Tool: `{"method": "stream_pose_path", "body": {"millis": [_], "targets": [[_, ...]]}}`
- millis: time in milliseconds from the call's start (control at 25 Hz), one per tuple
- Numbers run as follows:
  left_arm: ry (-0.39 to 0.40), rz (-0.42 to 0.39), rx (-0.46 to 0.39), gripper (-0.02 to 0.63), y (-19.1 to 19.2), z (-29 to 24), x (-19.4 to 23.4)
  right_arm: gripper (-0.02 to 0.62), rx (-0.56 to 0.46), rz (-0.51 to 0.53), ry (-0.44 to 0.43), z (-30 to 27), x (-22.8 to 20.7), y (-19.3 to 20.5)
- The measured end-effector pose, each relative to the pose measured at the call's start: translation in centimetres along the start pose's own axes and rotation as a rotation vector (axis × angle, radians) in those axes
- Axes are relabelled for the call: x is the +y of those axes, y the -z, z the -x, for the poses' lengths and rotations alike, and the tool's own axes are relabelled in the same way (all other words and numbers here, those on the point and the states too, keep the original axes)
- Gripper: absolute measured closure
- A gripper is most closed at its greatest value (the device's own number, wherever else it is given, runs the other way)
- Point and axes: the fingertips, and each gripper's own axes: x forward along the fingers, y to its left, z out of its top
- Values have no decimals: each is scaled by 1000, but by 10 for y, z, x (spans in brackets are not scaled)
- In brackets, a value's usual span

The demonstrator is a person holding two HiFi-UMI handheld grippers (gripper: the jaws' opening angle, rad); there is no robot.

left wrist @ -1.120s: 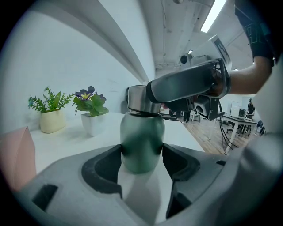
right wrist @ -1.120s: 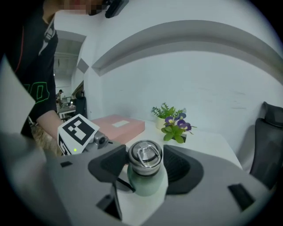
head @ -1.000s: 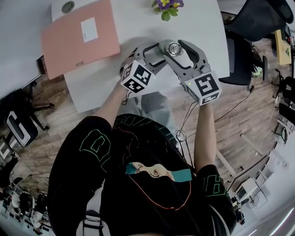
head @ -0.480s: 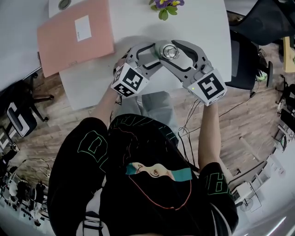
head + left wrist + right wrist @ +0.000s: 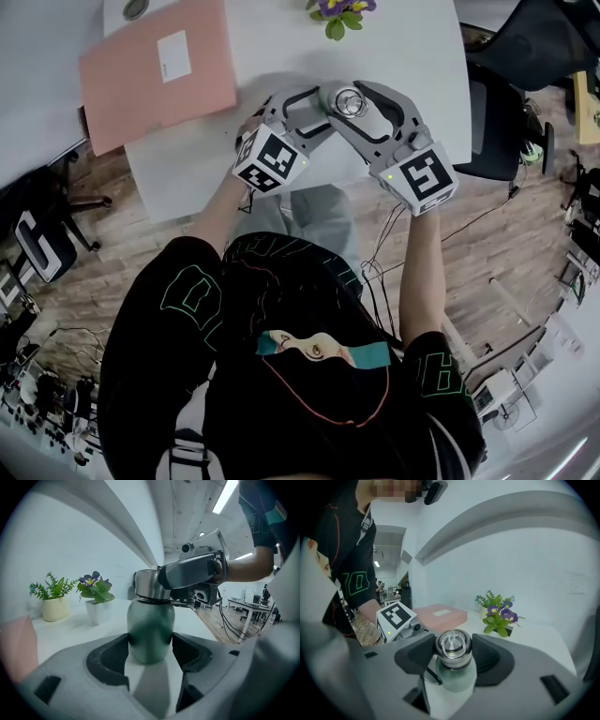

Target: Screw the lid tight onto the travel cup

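A green travel cup (image 5: pixel 150 630) stands on the white table (image 5: pixel 403 47) near its front edge, with a steel ringed lid (image 5: pixel 453 645) on its neck. My left gripper (image 5: pixel 150 641) is shut on the cup's green body, both pads pressed to its sides. My right gripper (image 5: pixel 453 651) comes from the other side with its jaws closing around the lid, the pads touching it on both sides. From above, the lid (image 5: pixel 349 97) shows between the two grippers, the left gripper (image 5: pixel 314 111) and the right gripper (image 5: pixel 356 108) meeting at it.
A pink folder (image 5: pixel 155 70) lies at the table's back left. Potted flowers (image 5: pixel 335 14) stand behind the cup, and a second plant in a cream pot (image 5: pixel 54 603) beside them. A dark office chair (image 5: pixel 525 47) stands right of the table. Cables trail over the wooden floor.
Both grippers and the cup stay at the same spot. The left gripper's marker cube swung slightly left, then back. The right gripper's jaws look a little tighter on the lid.
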Motion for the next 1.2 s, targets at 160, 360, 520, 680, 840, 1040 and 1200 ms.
{"method": "stream_pose_path", "body": {"millis": [160,360,520,680,840,1040,1200], "targets": [[7,-4,4,304,0,-3,-1,341,0,-30,90,2,-3,4],[8,-5,10,304,0,-5,-2,342,-23,-106,207,5,-8,6],[7,-5,13,305,0,-6,-2,351,-61,-219,343,10,-11,9],[6,-7,13,305,-1,-6,-1,362,-109,-347,512,14,-12,13],[8,-5,13,305,-1,-6,-1,360,-110,-421,632,15,-12,16],[9,-4,15,305,-1,-6,-2,353,-68,-387,643,18,-11,15],[10,-4,15,305,0,-7,-2,354,-19,-297,630,21,-10,12]]}}
